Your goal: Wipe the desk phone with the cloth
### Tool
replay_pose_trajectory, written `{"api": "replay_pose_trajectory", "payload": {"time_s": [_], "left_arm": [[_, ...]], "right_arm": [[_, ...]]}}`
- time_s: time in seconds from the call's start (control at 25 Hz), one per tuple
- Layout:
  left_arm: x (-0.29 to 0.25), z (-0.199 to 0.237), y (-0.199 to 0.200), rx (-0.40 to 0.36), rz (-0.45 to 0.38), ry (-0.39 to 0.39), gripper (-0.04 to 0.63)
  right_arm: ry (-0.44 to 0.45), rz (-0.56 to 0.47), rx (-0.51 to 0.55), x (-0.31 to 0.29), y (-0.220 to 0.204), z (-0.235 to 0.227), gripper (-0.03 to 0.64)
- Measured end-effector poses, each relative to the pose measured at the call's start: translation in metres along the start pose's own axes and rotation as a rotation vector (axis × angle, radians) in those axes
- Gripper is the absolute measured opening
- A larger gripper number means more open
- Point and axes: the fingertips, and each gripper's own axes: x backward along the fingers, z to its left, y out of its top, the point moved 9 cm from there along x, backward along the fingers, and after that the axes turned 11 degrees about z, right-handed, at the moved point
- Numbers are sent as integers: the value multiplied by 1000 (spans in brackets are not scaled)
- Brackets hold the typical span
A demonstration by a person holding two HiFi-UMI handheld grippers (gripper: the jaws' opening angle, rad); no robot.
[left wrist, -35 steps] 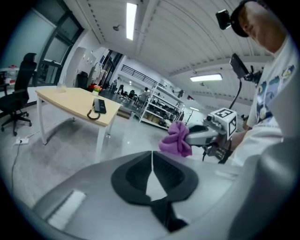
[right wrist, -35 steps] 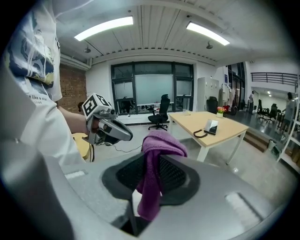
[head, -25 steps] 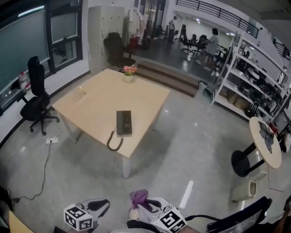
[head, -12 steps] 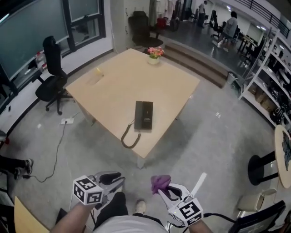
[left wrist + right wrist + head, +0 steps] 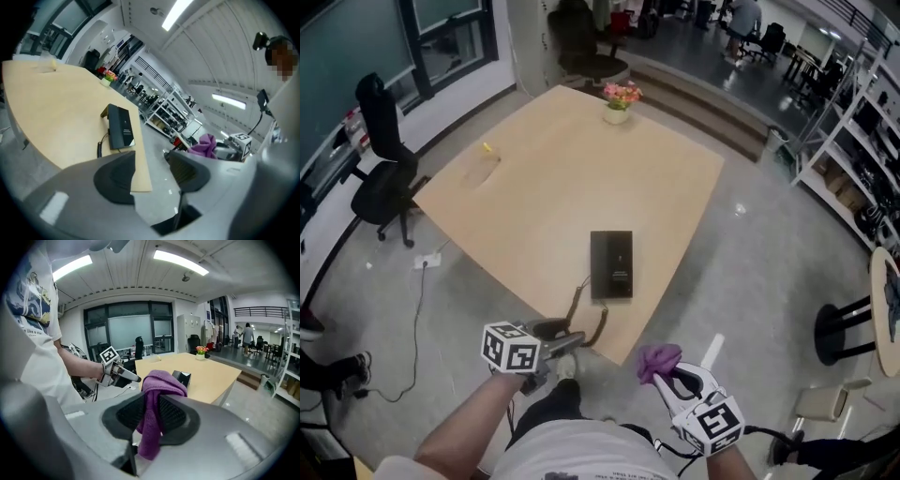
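The desk phone lies flat on the tabletop near its closest corner, with its coiled cord reaching the edge. Wiping has not begun. The purple cloth is short of the phone, clamped in the closed right tongs. The left tongs have just been opening and stand wide, with nothing between them. Bare tabletop extends beyond the phone. A flower pot stands well apart at the far corner.

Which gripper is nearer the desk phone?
Left. The left gripper, empty jaws just opening, is at the table corner by the desk phone; the right gripper, holding the cloth, is farther back.
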Motion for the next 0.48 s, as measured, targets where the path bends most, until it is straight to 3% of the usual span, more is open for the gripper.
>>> {"api": "replay_pose_trajectory", "payload": {"time_s": [0.28, 0.48], "left_arm": [[-50, 95, 60, 126, 51, -124, 296], [-97, 120, 83, 177, 79, -167, 325]], "right_arm": [[-86, 31, -40, -34, 49, -6, 89], [-105, 91, -56, -33, 52, -11, 89]]}}
